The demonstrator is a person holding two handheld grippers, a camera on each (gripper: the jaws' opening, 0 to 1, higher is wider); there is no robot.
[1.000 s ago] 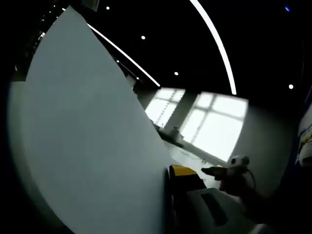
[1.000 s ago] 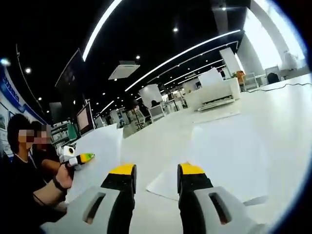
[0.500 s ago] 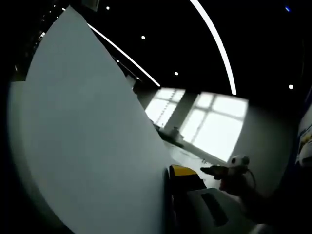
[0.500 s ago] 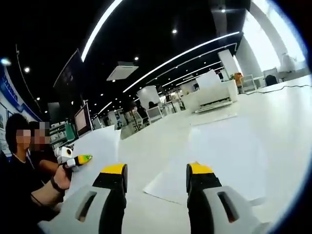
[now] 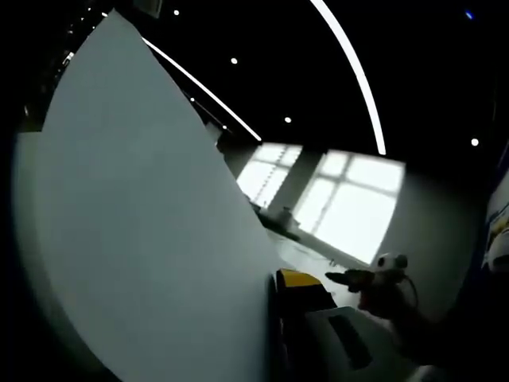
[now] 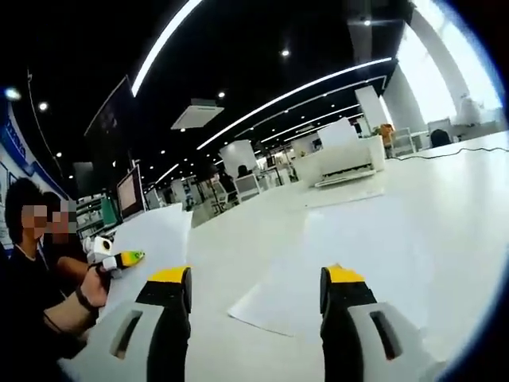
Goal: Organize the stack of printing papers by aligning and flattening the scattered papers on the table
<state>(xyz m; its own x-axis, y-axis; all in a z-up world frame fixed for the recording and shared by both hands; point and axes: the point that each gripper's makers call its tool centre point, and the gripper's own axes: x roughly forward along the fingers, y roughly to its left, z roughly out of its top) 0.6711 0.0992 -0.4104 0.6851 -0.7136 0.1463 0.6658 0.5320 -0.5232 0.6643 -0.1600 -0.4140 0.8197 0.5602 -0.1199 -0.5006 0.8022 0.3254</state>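
A big white paper sheet stands upright across the left of the left gripper view, with my left gripper shut on its edge; one yellow-tipped jaw shows beside it. The right gripper view has that same left gripper in a hand at the left, holding the raised sheet. My right gripper is open, jaws wide apart, above the white table. Ahead of it a loose sheet lies flat. The right gripper also appears small at the right of the left gripper view.
A white printer stands at the table's far side with more paper lying before it. A person in dark clothes sits at the left. A cable runs along the far right. Monitors and desks fill the background.
My right gripper's jaws have spread wider apart over the table. The left gripper and its raised sheet have not moved.
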